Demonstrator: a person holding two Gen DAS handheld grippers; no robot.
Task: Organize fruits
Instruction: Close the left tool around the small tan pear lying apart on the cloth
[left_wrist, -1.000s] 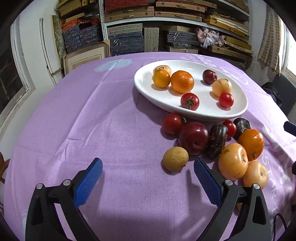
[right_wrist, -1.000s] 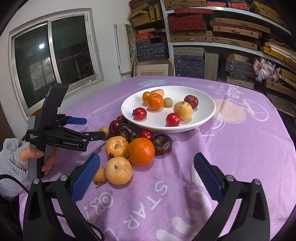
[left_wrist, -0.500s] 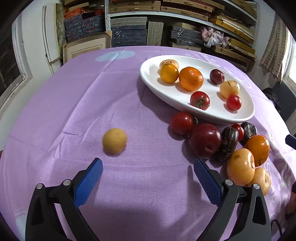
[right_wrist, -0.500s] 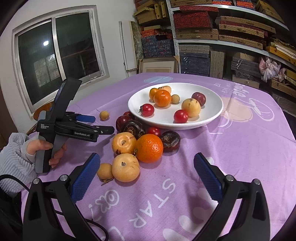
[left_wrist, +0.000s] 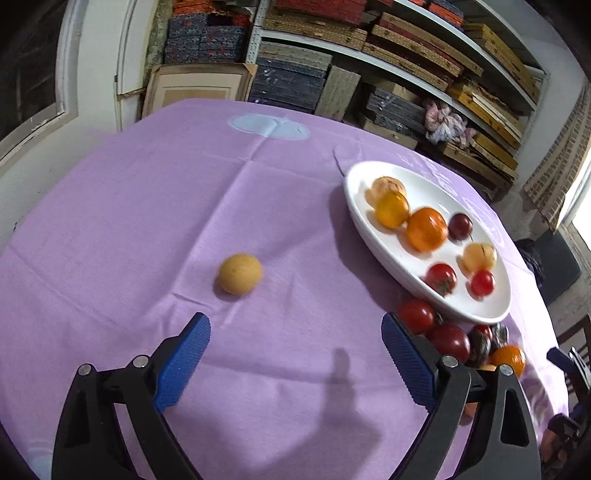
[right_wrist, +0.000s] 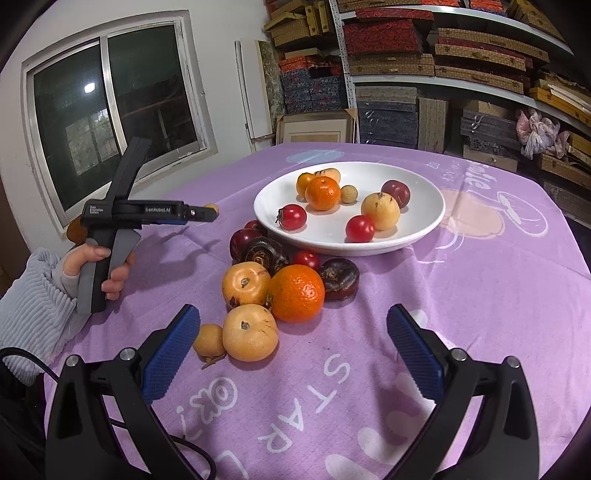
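Now the left gripper (left_wrist: 295, 332) hangs over the purple cloth (left_wrist: 147, 206) on the tabletop, its blue pads wide apart but just starting to close, with nothing between them. A small tan fruit (left_wrist: 240, 273) sits alone on the cloth just ahead of it, nearer the left pad, well apart from the rest of the fruit. From the right wrist view the same gripper shows side-on, held by a hand (right_wrist: 107, 266) in a grey ribbed sleeve (right_wrist: 33, 314), with the tan fruit peeking out past its tip.

The right gripper (right_wrist: 293, 328) is released too, its pads spread and empty, pointing down at a heap of loose fruit. In that heap an orange (right_wrist: 297, 292) lies between 2 yellow-orange persimmons (right_wrist: 250, 332) and a dark, wrinkled fruit (right_wrist: 339, 277); another small tan fruit (right_wrist: 208, 339) touches the nearer persimmon, right beside the gripper's left pad. Behind them a plum (right_wrist: 242, 242), a second dark fruit and 2 small tomatoes crowd against the rim of the white plate (right_wrist: 424, 221).

On the plate lie 7 pieces: an orange, 2 tomatoes, a dark plum, a pale yellow fruit, a small tan one and a yellow-orange one at the back, with 1 more part hidden behind it. Shelves (right_wrist: 443, 74) of stacked boxes fill the wall beyond.
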